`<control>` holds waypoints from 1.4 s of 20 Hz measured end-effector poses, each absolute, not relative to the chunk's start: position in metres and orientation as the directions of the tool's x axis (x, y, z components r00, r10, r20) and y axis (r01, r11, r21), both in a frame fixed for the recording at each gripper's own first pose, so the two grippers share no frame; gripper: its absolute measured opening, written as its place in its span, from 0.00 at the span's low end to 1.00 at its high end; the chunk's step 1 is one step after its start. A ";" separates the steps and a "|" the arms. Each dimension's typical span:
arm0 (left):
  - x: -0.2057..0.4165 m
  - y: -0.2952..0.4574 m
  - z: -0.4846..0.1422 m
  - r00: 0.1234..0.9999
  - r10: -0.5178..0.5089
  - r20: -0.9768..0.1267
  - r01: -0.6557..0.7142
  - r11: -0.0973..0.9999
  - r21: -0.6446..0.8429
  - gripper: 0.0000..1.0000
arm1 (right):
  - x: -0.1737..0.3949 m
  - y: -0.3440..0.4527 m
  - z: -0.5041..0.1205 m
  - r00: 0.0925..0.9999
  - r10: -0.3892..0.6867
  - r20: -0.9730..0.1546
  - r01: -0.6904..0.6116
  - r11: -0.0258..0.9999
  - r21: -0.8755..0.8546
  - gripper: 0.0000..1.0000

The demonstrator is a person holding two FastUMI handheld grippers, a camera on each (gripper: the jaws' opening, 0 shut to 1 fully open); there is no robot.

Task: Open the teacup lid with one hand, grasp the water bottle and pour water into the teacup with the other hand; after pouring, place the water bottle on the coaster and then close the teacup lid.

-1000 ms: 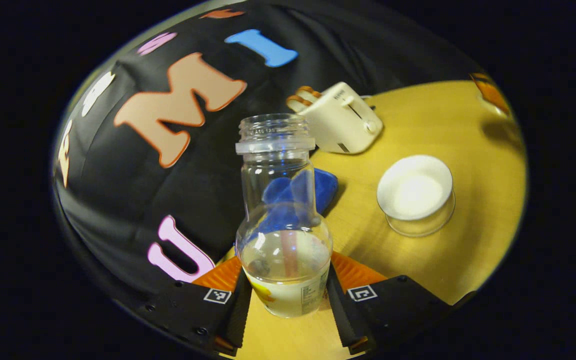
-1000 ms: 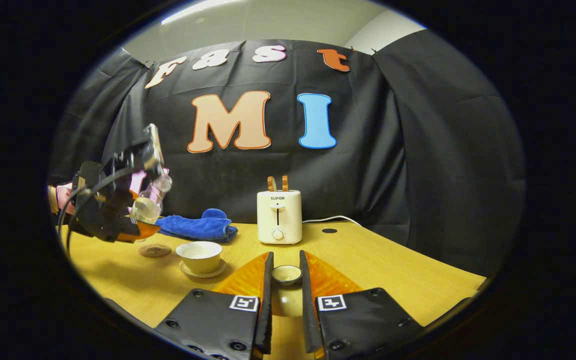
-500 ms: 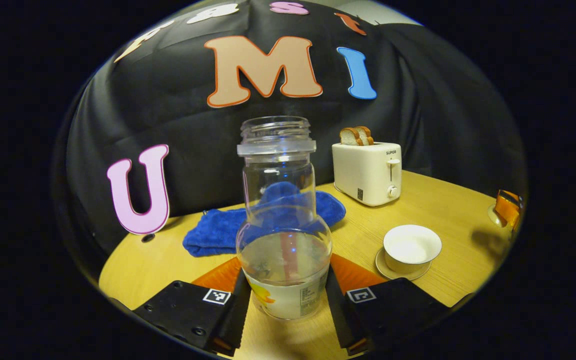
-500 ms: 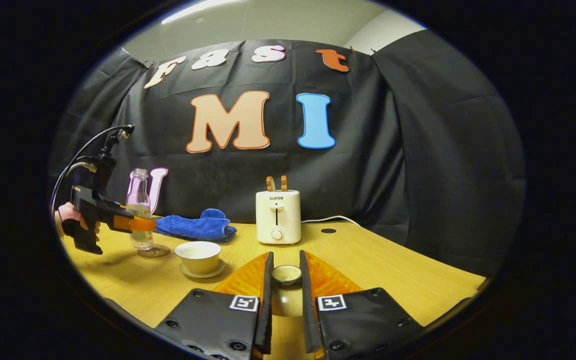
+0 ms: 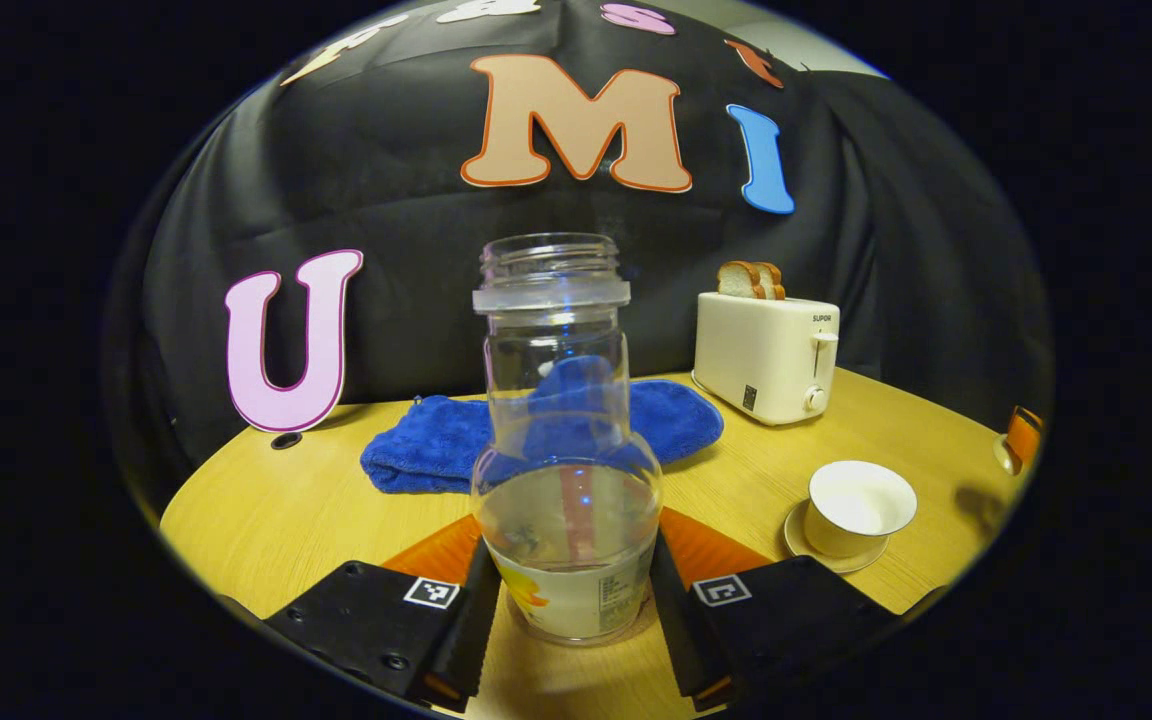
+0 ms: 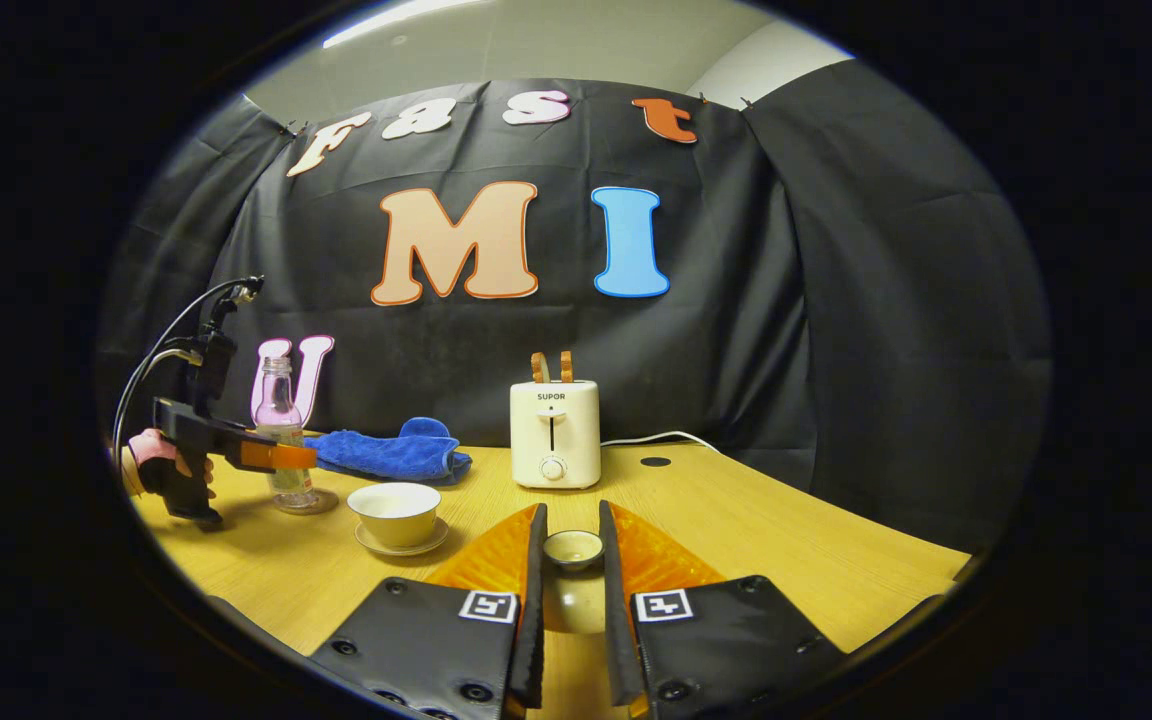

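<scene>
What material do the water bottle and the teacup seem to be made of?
Water bottle: clear glass or hard plastic, glossy; the blue towel shows through it, so either is possible. Teacup: probably glazed ceramic, smooth, opaque, pale, with a thin rim and matching saucer.

wall: black cloth (image 6: 836,300) | table: yellow wood (image 6: 756,540) | ceiling: pale (image 6: 536,40)

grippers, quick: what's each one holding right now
Left gripper: shut on the water bottle, which stands upright on the coaster.
Right gripper: shut on the teacup lid, held off the teacup.
</scene>
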State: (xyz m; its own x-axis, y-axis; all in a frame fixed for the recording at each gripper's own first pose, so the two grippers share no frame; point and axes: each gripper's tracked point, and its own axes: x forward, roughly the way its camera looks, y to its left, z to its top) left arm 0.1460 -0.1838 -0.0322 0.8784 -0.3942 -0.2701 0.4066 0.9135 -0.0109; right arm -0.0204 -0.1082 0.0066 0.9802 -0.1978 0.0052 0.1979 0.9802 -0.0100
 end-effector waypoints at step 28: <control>0.109 -0.163 -0.032 0.884 -0.414 -0.217 0.423 0.906 -0.009 0.96 | -0.021 -0.111 0.008 0.978 -0.207 0.004 0.207 0.978 -0.011 0.29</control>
State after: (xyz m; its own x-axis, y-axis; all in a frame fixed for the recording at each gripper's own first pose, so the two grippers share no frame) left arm 0.1093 -0.1626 -0.0319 0.8839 -0.4145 -0.2167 0.4228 0.9062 -0.0085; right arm -0.0211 -0.1106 0.0078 0.9784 -0.2068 0.0042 0.2068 0.9783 -0.0108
